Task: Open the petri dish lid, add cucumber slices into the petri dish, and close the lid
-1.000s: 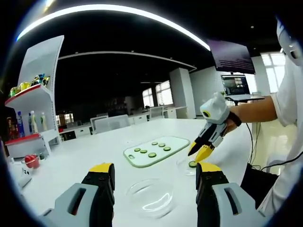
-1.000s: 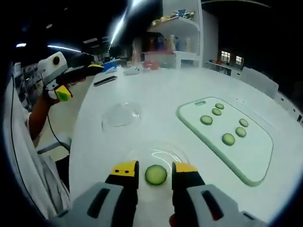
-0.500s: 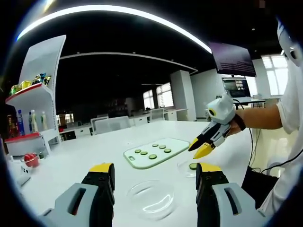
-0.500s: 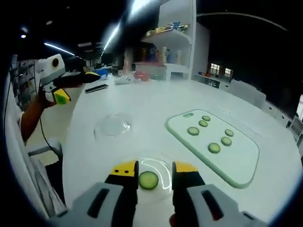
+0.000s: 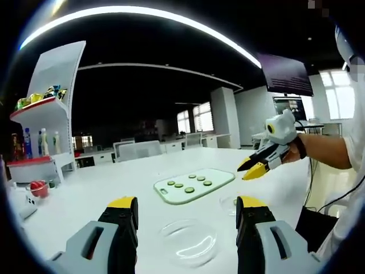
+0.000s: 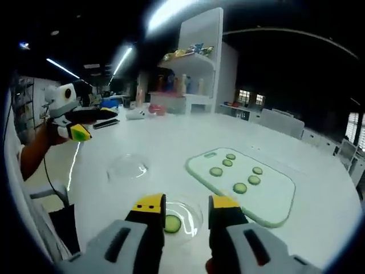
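On the white bench point(image 5: 85, 200), seen from the left gripper view: clear dish lid point(image 5: 188, 242) lying flat at 6 o'clock, between the two yellow-tipped jaws of the left claw point(image 5: 187, 214). Jaws well apart, gripping nothing, raised above the lid. Pale green cutting board point(image 5: 194, 185) farther off, just past centre, carrying five cucumber slices point(image 5: 189, 189). Petri dish point(image 5: 229, 202) at 4 o'clock, partly hidden behind the right-hand jaw, well apart from the lid. Right claw point(image 5: 251, 168) held up in the air at 3 o'clock in a person's hand point(image 5: 293, 151), above the dish, jaw tips near one another with a narrow gap, nothing between them. White shelf unit point(image 5: 43, 131) with bottles at 9 o'clock.

From the right gripper view: petri dish point(image 6: 191, 220) at 6 o'clock on the bench point(image 6: 142, 142), one cucumber slice point(image 6: 172, 224) lying inside it, seen between the jaws of the right claw point(image 6: 185, 206); jaws parted and empty, lifted above the dish. Cutting board point(image 6: 268, 197) at 4 o'clock with its five slices point(image 6: 239, 187). Lid point(image 6: 126, 168) at 8 o'clock, apart from the dish. Left claw point(image 6: 105, 114) at 9 o'clock, held in a hand point(image 6: 54, 128).
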The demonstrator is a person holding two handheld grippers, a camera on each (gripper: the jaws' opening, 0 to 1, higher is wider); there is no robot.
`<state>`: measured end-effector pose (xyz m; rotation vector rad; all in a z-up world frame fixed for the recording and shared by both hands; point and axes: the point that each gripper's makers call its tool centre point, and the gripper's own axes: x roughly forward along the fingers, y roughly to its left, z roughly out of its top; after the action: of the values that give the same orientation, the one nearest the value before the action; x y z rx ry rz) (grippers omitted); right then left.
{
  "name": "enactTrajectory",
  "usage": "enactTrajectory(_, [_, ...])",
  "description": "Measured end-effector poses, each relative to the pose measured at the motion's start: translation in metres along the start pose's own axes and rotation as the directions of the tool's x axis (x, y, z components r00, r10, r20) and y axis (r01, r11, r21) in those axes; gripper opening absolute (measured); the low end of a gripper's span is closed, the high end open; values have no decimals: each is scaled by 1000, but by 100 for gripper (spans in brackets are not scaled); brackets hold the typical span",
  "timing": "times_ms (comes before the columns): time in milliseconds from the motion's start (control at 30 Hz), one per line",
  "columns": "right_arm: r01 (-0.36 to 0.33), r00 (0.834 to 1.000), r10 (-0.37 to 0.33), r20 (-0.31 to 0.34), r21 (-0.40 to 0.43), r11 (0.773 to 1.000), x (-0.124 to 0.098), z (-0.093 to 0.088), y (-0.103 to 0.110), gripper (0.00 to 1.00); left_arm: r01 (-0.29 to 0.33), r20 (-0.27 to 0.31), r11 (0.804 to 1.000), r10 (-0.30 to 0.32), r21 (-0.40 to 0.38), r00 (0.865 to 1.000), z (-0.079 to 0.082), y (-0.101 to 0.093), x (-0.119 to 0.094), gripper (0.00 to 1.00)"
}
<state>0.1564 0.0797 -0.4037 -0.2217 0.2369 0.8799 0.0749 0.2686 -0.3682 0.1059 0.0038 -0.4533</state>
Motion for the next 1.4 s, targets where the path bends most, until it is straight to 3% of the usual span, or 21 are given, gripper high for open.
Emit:
enactTrajectory(200, [75,993,-82,84,85,994,-21,15,-21,30,-38,26,999,38,-1,999,8,12,-2,70])
enactTrajectory(367, [119,986,-131,106,107,987,-40,17,-37,32,-60,28,998,60,7,998,11,21,-3,70])
enactTrajectory(533, [221,956,-251,153,188,957,-73,20,-68,32,-83,41,996,82,14,996,15,28,-4,70])
enactTrajectory(700, [278,939,-311,149,207,938,-96,14,-87,32,-91,39,996,90,16,995,10,30,-7,70])
enactTrajectory(933, [326,922,-360,144,215,920,-121,9,-96,33,-110,46,994,109,16,993,9,34,-11,70])
enactTrajectory(1067, [364,903,-401,156,220,905,-137,7,-102,34,-123,61,992,121,21,991,14,37,-13,70])
enactTrajectory(1233, [451,848,-497,184,245,858,-167,4,-115,35,-146,77,989,144,20,987,18,41,-17,70])
enactTrajectory(1400, [499,817,-545,191,243,832,-190,-2,-123,38,-164,83,986,162,11,983,18,42,-18,70])
